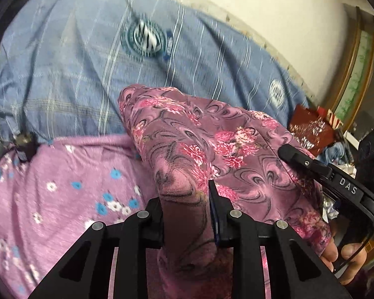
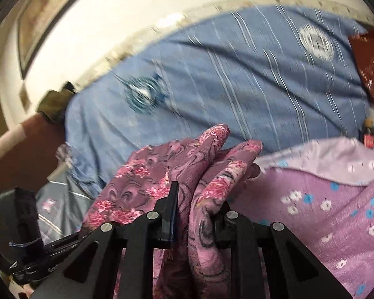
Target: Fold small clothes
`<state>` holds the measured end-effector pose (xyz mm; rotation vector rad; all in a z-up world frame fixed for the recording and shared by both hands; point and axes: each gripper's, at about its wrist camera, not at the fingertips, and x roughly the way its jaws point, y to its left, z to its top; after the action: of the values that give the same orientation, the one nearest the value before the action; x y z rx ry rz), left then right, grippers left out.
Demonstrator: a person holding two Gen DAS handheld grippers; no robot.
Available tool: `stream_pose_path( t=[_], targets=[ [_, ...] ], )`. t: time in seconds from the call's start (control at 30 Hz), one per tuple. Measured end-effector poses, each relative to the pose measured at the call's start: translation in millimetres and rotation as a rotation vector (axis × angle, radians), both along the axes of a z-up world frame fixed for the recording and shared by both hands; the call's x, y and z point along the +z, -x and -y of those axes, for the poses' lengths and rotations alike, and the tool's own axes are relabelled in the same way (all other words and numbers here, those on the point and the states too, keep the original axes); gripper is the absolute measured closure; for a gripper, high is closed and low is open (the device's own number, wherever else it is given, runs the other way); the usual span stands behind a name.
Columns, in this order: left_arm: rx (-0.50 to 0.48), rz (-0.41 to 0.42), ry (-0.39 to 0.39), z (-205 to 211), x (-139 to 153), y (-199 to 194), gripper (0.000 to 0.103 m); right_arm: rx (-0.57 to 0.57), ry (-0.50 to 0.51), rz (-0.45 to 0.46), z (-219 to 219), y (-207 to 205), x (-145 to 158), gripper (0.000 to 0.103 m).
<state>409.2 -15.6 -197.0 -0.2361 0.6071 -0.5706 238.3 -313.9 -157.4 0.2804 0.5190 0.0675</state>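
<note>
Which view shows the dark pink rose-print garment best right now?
The left wrist view: the rose-print garment spreads wide there, clamped in the left tongs and by the right tongs at its far side. The right wrist view shows only bunched folds in the right tongs.

bunched mauve floral garment (image 1: 199, 134), pinched, lifted above the bedding

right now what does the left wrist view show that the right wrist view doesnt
Only the left wrist view: the left gripper shut on the rose floral garment, the right gripper pinching its far edge, a person's hand and a framed panel.

Only the right wrist view: the right gripper's own grip on bunched folds and a dark green object at the bed's edge.

Both: the garment, blue striped sheet, lilac flowered cloth, red bag.
</note>
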Motion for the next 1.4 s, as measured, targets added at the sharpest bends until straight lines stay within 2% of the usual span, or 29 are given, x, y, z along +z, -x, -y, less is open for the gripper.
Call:
stream_pose_path(
  t=[0.13, 0.33, 0.47, 0.63, 0.8, 0.93, 1.0, 1.03, 1.1, 1.17, 1.23, 1.33, 1.4],
  targets=[
    [0.011, 0.025, -0.022, -26, 10, 18, 0.078, 0.051, -0.007, 0.058, -21, 15, 18, 0.084],
    [0.049, -0.033, -0.051, -69, 6, 42, 0.078, 0.146, -0.055, 0.005, -53, 21, 16, 0.084],
    [0.064, -0.076, -0.126, -88, -10, 65, 0.078, 0.18, -0.089, -0.079, -73, 19, -6, 0.084],
    [0.066, -0.197, -0.225, -93, -52, 77, 0.078, 0.198, -0.038, -0.214, -100, 21, -49, 0.085],
    [0.068, -0.215, -0.281, -93, -66, 83, 0.077, 0.146, -0.025, -0.327, -99, 20, -87, 0.087],
    [0.083, -0.241, -0.275, -94, -70, 75, 0.066, 0.097, 0.008, -0.383, -88, 16, -110, 0.086],
    [0.098, -0.249, -0.295, -95, -74, 71, 0.058, 0.073, 0.011, -0.421, -80, 12, -121, 0.08],
    [0.108, -0.251, -0.305, -95, -74, 68, 0.051, 0.065, 0.014, -0.453, -77, 9, -128, 0.075],
    [0.115, -0.258, -0.303, -94, -71, 63, 0.049, 0.054, 0.037, -0.482, -73, 7, -134, 0.071],
    [0.125, -0.262, -0.296, -90, -67, 56, 0.049, 0.055, 0.048, -0.483, -71, 8, -130, 0.067],
    [0.149, -0.234, -0.29, -97, -58, 55, 0.049, 0.041, 0.066, -0.442, -66, 10, -116, 0.066],
    [0.227, -0.146, -0.286, -104, -37, 63, 0.05, -0.01, 0.059, -0.326, -55, 15, -92, 0.056],
    [0.258, -0.096, -0.285, -103, -30, 68, 0.05, 0.001, 0.012, -0.244, -52, 20, -79, 0.057]
  ],
)
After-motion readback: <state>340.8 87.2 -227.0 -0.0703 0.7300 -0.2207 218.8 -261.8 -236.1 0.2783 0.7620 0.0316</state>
